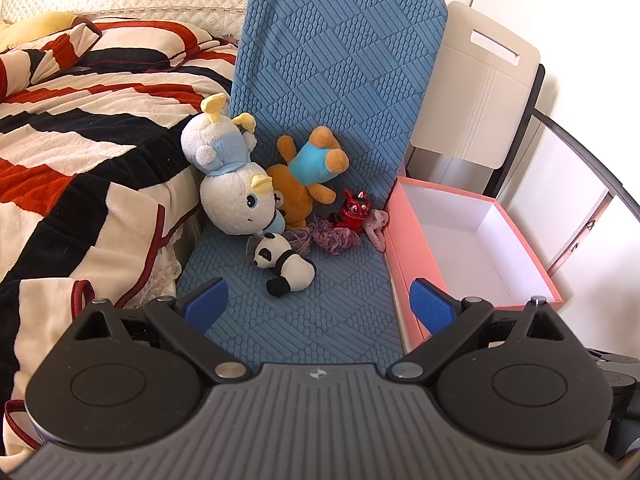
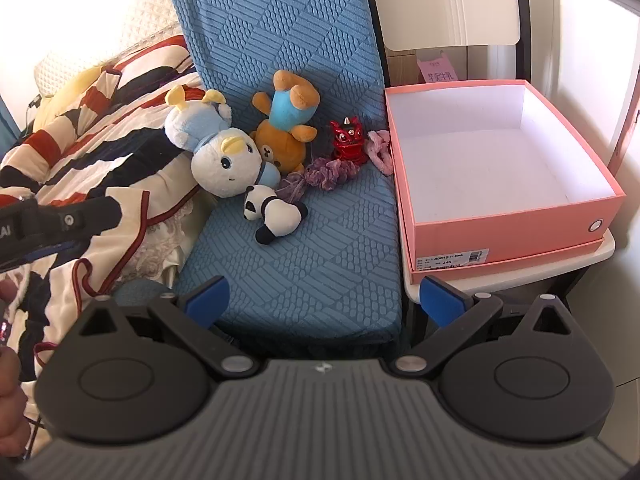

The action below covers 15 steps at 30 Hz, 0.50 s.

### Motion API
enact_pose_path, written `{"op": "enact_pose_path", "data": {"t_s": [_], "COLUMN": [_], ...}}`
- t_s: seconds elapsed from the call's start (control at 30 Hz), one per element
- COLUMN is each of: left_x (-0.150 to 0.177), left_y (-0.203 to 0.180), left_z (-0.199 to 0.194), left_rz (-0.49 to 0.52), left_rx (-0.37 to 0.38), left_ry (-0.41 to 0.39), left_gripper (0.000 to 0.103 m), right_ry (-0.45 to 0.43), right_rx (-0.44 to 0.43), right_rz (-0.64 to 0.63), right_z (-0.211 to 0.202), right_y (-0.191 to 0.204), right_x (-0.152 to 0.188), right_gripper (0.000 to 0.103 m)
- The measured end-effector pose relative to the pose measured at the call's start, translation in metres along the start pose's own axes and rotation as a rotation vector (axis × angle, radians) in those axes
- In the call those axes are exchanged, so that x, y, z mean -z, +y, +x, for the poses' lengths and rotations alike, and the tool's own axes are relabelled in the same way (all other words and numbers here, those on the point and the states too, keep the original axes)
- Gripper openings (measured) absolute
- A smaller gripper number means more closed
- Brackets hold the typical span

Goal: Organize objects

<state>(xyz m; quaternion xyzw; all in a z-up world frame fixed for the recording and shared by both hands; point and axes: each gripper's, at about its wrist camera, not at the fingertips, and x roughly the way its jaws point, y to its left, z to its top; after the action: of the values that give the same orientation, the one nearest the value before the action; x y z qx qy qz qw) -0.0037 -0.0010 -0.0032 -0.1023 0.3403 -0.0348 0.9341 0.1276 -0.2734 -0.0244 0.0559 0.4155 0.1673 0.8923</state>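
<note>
- A heap of small toys sits at the back of the blue textured chair cushion [image 2: 304, 264], against its upright backrest.
- The big white-and-pale-blue plush duck with yellow beak and feet [image 2: 218, 152] lies upside down on the bed side of the pile, its head towards the seat front.
- Beside it, touching, a brown plush bear in a turquoise top [image 2: 286, 120] is also tipped head-down, legs up against the backrest.
- A small black-and-white plush panda [image 2: 274, 212] lies on its side just in front of the duck's head, nearest the seat's front edge.
- A purple fuzzy scrunchie [image 2: 328, 172] lies between the panda and a shiny red horned figurine [image 2: 347, 140], which stands upright.
- A pink fuzzy scrunchie [image 2: 380, 148] rests against the outer wall of the open salmon-pink cardboard box with a white inside [image 2: 516, 220].
- That box has nothing in it and stands on its lid on a white chair seat [image 2: 600, 250] just beside the cushion.
- The left gripper [image 1: 320, 308] hangs over the front of the cushion, blue pads spread wide, nothing between them.
- The right gripper [image 2: 324, 300] hovers at the cushion's front edge, likewise fully released and empty-handed.
- On the far side of the toys lies a red, black and cream striped blanket [image 1: 80, 152] over the bed.
</note>
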Motion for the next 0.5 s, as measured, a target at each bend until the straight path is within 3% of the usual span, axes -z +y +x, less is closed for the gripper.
{"op": "enact_pose_path", "data": {"t_s": [0.5], "left_x": [-0.0004], "left_y": [0.0013], "left_z": [0.0005], "left_rz": [-0.003], "left_rx": [0.001], "left_ry": [0.000], "left_gripper": [0.099], "right_ry": [0.006], "right_rx": [-0.003], "right_rz": [-0.001], "right_z": [0.0016], "right_y": [0.0010], "right_x": [0.0007], "right_gripper": [0.103]}}
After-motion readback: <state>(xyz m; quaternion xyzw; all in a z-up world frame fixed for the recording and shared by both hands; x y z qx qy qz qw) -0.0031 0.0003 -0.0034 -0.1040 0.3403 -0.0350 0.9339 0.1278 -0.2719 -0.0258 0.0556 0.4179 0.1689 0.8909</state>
